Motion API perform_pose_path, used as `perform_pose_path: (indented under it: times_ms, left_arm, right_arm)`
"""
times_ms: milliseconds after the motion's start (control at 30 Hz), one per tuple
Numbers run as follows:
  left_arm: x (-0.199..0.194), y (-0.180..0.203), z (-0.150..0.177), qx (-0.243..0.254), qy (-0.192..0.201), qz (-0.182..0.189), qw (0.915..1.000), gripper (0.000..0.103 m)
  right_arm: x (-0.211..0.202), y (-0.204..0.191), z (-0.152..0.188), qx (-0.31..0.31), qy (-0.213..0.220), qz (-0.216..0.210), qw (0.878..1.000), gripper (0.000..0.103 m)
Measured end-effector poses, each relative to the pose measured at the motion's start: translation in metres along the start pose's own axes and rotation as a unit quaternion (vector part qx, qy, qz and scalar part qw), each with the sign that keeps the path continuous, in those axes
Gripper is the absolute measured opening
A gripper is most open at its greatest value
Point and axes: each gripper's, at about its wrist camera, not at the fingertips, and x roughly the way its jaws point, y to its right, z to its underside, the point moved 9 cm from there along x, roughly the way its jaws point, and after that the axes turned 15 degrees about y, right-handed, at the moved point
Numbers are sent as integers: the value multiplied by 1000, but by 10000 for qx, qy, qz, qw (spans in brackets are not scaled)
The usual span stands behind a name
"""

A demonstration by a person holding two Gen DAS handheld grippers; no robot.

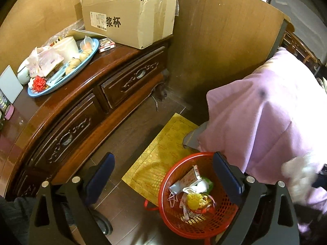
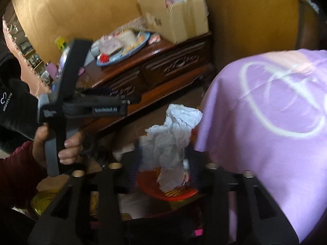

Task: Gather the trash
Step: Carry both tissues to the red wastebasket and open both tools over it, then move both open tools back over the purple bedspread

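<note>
White crumpled paper upright, long axis vertical, above red basket.

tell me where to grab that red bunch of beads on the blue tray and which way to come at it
Grip the red bead cluster across its rounded body, coming from above on the side facing the cabinet's front edge. It sits at the near end of the blue oval tray, with its top and front exposed, while a crumpled pink plastic wrapper crowds it from behind. The wide-open left gripper looks able to span it.
</note>
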Motion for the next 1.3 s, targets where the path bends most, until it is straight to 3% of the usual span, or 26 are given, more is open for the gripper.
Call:
perform_pose_path:
  times_ms: [267,533,900,1300]
  left_arm:
    - [0,1,-2,-38,25,42,10000,95]
    - [-19,24,-17,139,271,199,9993,95]
    - [-65,92,-41,630,728,638,9933,95]
    - [-120,206,-57,1262,1248,1411,9740,97]
  right_arm:
    - [-11,6,-12,111,219,17,9997,66]
    - [-60,35,-32,207,833,489,9951,66]
    - [-151,75,-44,390,1692,1123,9784,68]
    - [-258,122,-34,711,2547,1869,9461,72]
